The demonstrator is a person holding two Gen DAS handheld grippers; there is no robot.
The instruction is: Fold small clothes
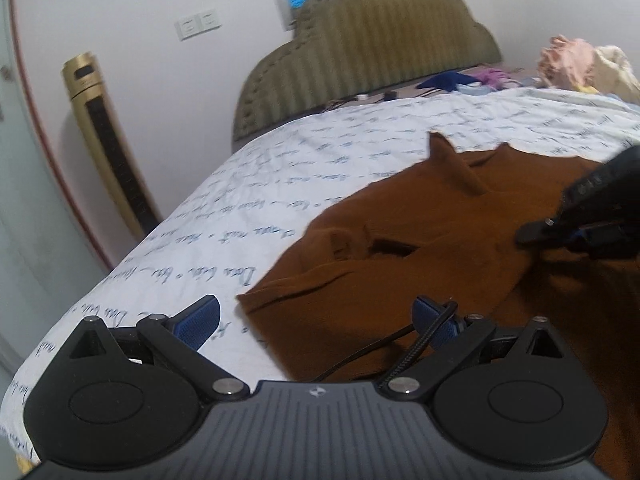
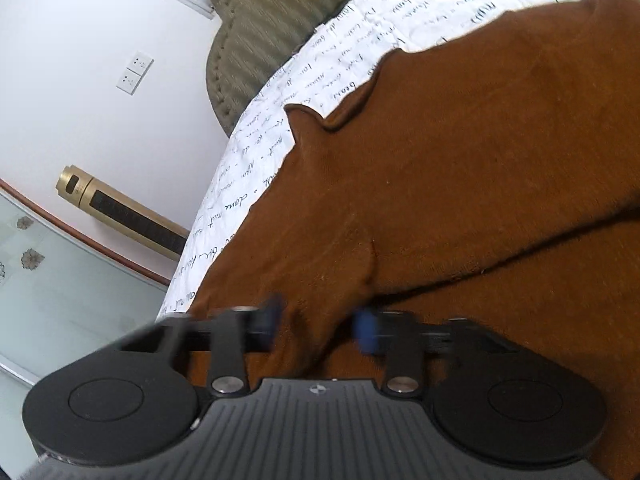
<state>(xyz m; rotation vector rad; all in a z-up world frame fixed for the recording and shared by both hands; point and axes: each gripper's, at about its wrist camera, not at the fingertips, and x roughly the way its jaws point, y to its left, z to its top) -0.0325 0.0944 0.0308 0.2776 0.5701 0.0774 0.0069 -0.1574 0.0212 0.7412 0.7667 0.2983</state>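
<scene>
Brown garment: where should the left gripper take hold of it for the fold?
On the near corner of the brown garment, coming in low from the bed's foot. That hem edge lies flat on the sheet, just ahead of the open left gripper.

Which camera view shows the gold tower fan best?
The left wrist view: the gold tower fan stands nearly upright and whole against the wall, beside the bed. In the right wrist view it is smaller and appears tilted sideways.

Brown garment (image 1: 400,216): soft matt knit cloth. Bedsheet (image 1: 248,184): thin crinkled printed cotton. Left tongs (image 1: 316,322): matt black plastic, ribbed blue pads, shiny metal pins. Headboard (image 1: 360,52): padded ribbed fabric.
</scene>
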